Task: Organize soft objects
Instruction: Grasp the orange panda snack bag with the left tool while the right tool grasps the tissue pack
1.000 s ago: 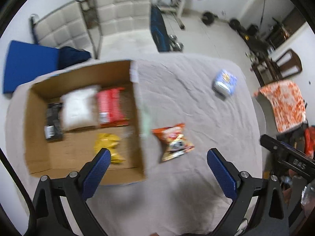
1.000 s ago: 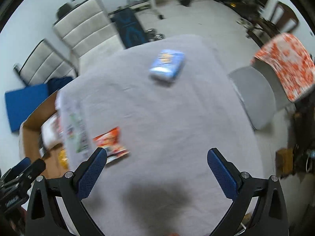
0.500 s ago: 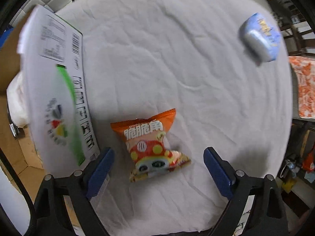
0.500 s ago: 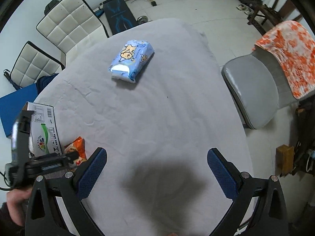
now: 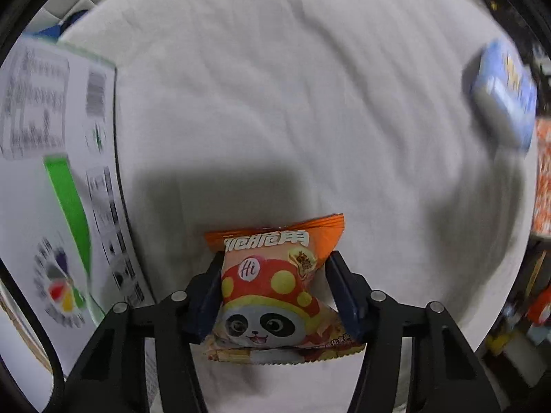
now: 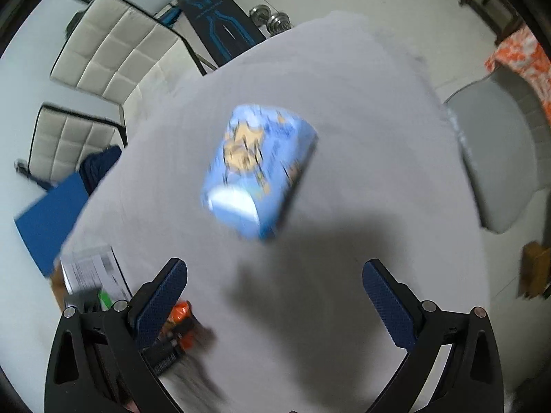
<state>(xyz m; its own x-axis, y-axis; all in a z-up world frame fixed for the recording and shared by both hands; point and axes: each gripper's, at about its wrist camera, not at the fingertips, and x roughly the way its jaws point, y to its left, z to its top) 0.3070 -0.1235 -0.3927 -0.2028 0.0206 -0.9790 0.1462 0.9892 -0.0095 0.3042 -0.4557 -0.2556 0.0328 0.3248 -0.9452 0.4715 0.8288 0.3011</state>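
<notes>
An orange snack bag [image 5: 268, 285] with a panda print lies on the white-clothed table [image 5: 275, 86]. My left gripper [image 5: 275, 258] points down over it. Its jaws are closing, with the bag between them and both blue pads pressing its sides. In the right wrist view the same bag [image 6: 180, 313] shows small at the lower left. A blue tissue pack [image 6: 256, 168] lies on the cloth ahead of my right gripper [image 6: 275, 275], which hovers open and holds nothing. The pack [image 5: 502, 93] also shows blurred at the far right of the left wrist view.
A cardboard box's white printed flap [image 5: 51, 172] stands just left of the snack bag; the flap [image 6: 93, 268] also shows in the right wrist view. White padded chairs [image 6: 113, 44] and a blue mat [image 6: 48, 216] lie beyond the table; a grey chair [image 6: 499, 148] stands to the right.
My left gripper came down over the snack bag and its jaws drew in against it. My right gripper moved closer to the blue tissue pack, which now looks larger.
</notes>
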